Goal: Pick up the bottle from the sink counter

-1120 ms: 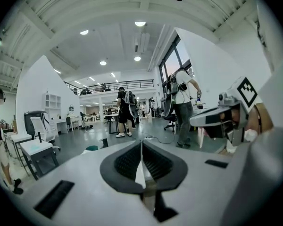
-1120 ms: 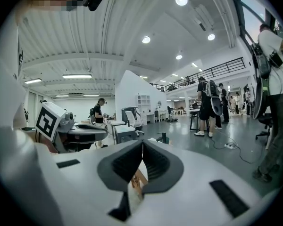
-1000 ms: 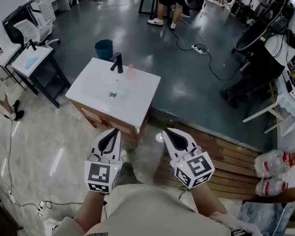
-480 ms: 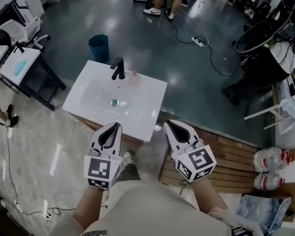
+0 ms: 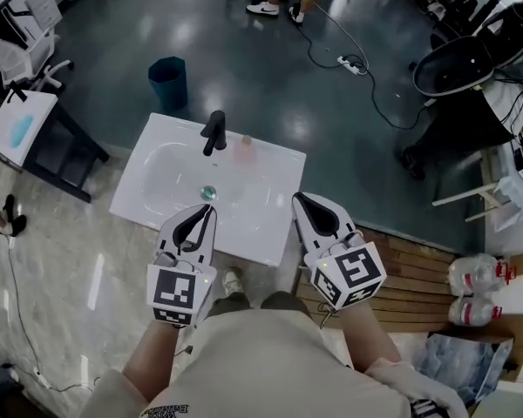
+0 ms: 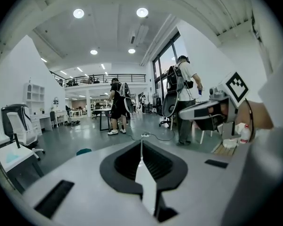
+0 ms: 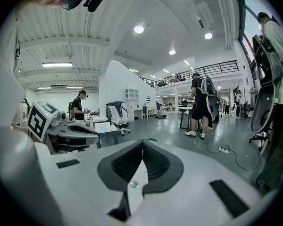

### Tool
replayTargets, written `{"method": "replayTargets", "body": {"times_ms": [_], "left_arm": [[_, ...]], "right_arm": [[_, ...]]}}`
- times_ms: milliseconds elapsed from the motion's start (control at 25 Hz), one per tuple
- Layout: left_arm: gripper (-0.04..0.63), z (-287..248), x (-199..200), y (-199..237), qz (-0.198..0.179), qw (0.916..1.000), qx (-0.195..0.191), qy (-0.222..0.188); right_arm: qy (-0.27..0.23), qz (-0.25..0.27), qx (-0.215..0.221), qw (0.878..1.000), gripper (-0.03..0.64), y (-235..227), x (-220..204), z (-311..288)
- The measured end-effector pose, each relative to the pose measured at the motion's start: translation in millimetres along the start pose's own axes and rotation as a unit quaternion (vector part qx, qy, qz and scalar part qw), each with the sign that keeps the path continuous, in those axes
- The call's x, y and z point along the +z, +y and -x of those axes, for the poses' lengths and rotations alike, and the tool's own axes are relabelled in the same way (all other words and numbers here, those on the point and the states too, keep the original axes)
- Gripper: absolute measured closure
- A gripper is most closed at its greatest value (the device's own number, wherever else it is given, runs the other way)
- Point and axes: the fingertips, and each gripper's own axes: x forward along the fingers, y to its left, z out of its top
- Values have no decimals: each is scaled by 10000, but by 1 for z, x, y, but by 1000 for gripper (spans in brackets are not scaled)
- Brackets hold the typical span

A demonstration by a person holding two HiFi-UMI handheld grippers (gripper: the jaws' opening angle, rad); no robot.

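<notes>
**Kid one:** What is the left gripper (image 5: 206,213) doing?

**Kid two:** Its two jaws are pressed tight together. There is nothing between them.

**Kid one:** And the right gripper (image 5: 302,200)?

**Kid two:** The same. Its jaws are closed up tight and hold nothing. The two grippers are side by side, pointing forward and a little down.

**Kid one:** What is under them?

**Kid two:** In the head view, their tips are over the near edge of a white sink (image 5: 275,226). The left tip is close to the little round drain (image 5: 208,192) in the bowl.

**Kid one:** Where is the bottle (image 5: 246,144)?

**Kid two:** It stands up straight at the back of the sink counter, just beside the black tap (image 5: 213,132), on the tap's right. It looks pale pink and see-through. Neither gripper touches it.

**Kid one:** What else is around?

**Kid two:** A blue bin (image 5: 168,83) sits on the dark floor behind the sink. Wooden boards (image 5: 418,279) lie to the right, with two clear bottles (image 5: 476,290) at their far end.
</notes>
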Motion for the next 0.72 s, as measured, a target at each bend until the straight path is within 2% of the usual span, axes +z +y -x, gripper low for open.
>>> {"method": "replayTargets", "body": {"times_ms": [320, 720], "left_arm": [[581, -28, 2, 11, 56, 10000, 36, 61], [581, -67, 14, 1, 150, 9994, 311, 91]], "right_arm": [[127, -59, 38, 9999, 620, -22, -5, -20], [230, -133, 327, 9991, 620, -65, -16, -35]]}}
